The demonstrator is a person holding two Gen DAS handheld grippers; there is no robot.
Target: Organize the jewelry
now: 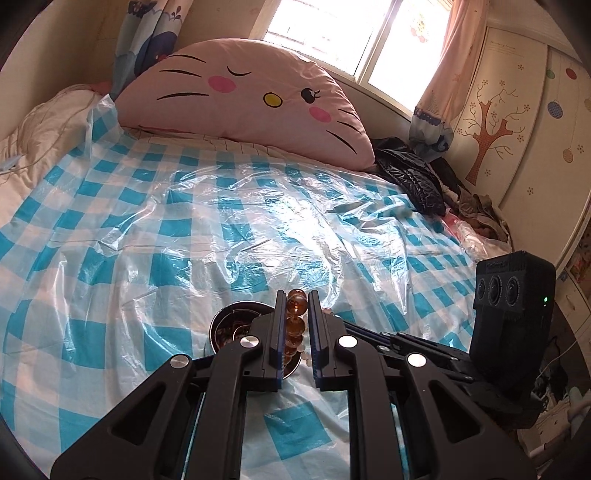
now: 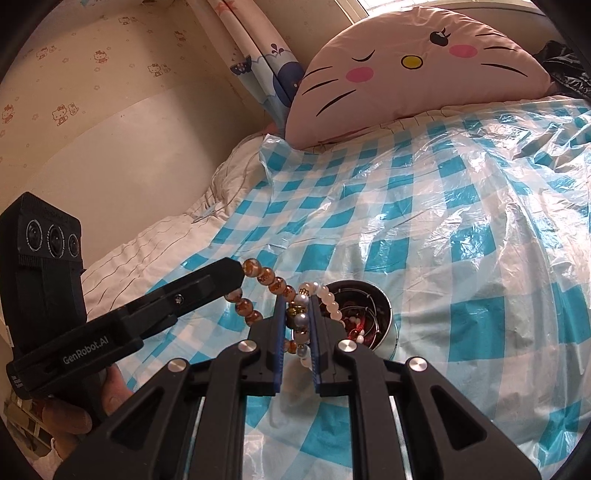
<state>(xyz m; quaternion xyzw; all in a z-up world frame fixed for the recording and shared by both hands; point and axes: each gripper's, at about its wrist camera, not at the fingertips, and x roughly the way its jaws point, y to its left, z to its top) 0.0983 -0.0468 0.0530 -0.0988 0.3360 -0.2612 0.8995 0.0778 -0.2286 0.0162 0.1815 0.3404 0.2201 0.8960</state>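
Left gripper [image 1: 296, 317] jaws narrow, clamped on amber bead bracelet [image 1: 295, 304]. Right gripper [image 2: 298, 317] narrow too, pinching pearl bracelet [image 2: 300, 319]. Both just above metal bowl [image 2: 384, 306] w/ more jewelry, on checked sheet [image 2: 461, 240].

Pink cat pillow [image 1: 243, 99] at headboard, blue-chk plastic sheet [image 1: 221, 221], window [image 1: 332, 33] behind.
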